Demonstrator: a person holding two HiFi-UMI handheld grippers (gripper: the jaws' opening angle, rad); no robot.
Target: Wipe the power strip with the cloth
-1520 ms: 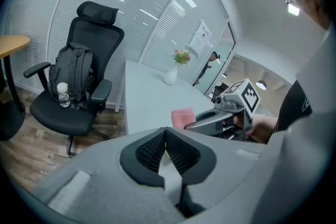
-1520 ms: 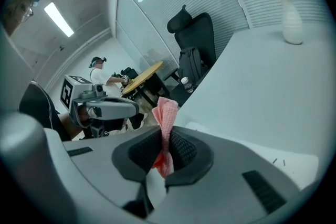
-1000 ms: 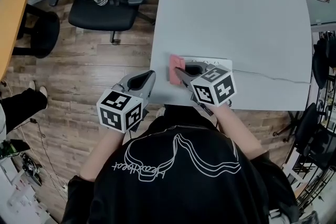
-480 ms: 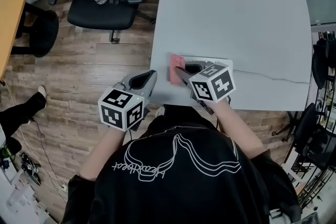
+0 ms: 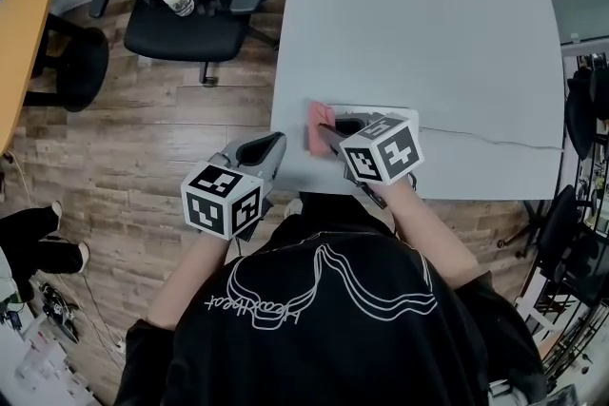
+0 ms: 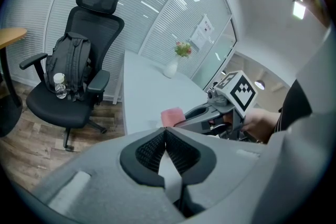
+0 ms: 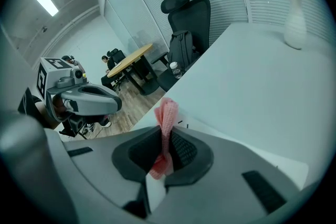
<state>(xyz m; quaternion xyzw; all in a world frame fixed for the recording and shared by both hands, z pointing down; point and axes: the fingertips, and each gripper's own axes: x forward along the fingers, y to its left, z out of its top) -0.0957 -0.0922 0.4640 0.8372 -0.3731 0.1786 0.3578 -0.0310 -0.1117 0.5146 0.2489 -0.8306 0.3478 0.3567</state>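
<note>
Right gripper (image 7: 165,139): ribbed black pads pinch a pink, waffle-textured cloth (image 7: 168,113), which stands folded and upright. The cloth is at the left end of the flat white rectangular power strip (image 5: 404,113), near the front edge of the smooth pale grey table (image 5: 428,33). Left gripper (image 6: 165,136): pads pressed together with nothing between them, beside the table's edge.
</note>
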